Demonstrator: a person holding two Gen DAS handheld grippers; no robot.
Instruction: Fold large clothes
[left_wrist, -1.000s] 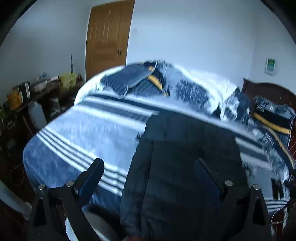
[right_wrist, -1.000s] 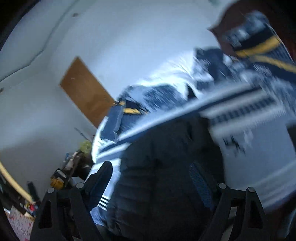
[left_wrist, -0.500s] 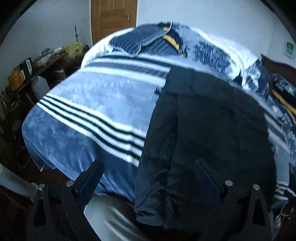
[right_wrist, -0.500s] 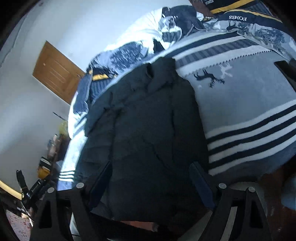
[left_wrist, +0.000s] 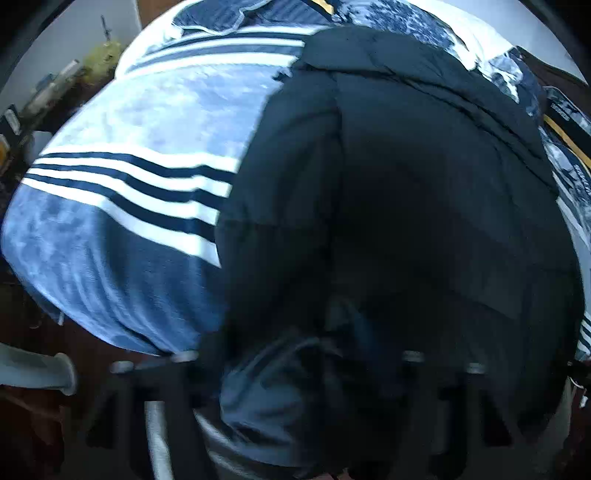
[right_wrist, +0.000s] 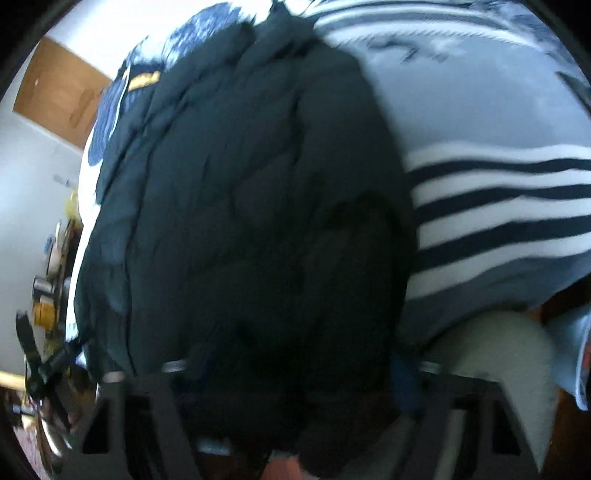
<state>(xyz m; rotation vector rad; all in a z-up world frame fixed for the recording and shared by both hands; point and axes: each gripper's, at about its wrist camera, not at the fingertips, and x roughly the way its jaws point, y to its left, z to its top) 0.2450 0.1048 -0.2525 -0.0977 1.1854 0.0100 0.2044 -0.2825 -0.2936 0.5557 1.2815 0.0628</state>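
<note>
dark padded jacket (left_wrist: 406, 206) on striped blanket (left_wrist: 122, 177), hem bunched between both tongs

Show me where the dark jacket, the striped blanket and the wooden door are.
dark jacket (left_wrist: 424, 206): left wrist view, middle of its back panel.
striped blanket (left_wrist: 140, 184): left wrist view, on its stripes.
wooden door (right_wrist: 62, 96): right wrist view, door panel.

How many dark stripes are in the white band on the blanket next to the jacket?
3. On the blanket, beside the dark jacket: top stripe, middle stripe, bottom stripe. The jacket hides where they end.
</note>
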